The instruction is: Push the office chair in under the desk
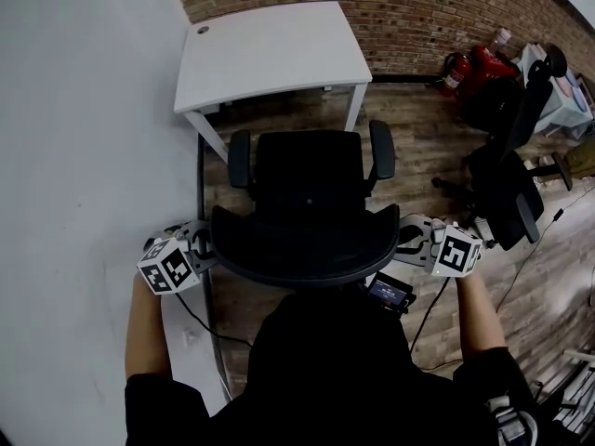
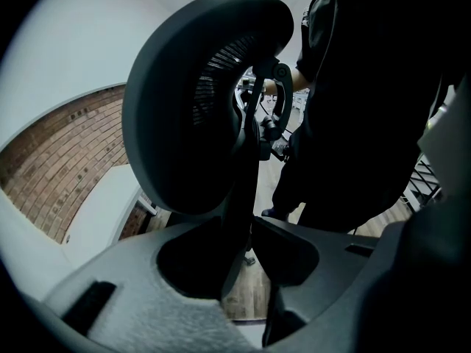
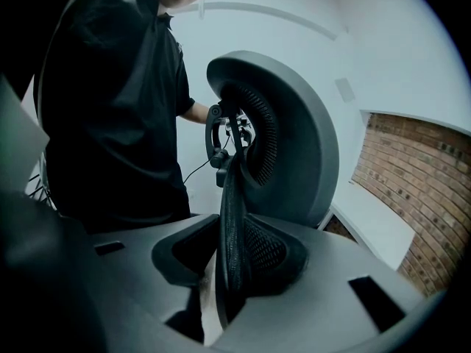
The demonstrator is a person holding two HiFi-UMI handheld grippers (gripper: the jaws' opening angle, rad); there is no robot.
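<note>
A black office chair (image 1: 309,170) stands on the wood floor with its seat facing a white desk (image 1: 270,49) at the brick wall; the seat is outside the desk's edge. Its curved mesh backrest (image 1: 302,244) is nearest me. My left gripper (image 1: 206,242) is at the backrest's left edge and my right gripper (image 1: 406,235) at its right edge. In the left gripper view the backrest (image 2: 184,123) rim runs down into the left gripper (image 2: 246,285), whose jaws stand closed on it. In the right gripper view the mesh edge (image 3: 232,219) sits wedged in the right gripper (image 3: 221,285).
A white wall (image 1: 84,110) runs close along the left. A second black chair (image 1: 507,179) stands at the right, with red fire extinguishers (image 1: 474,68) behind it by the brick wall (image 1: 418,7). Cables trail over the floor near my feet.
</note>
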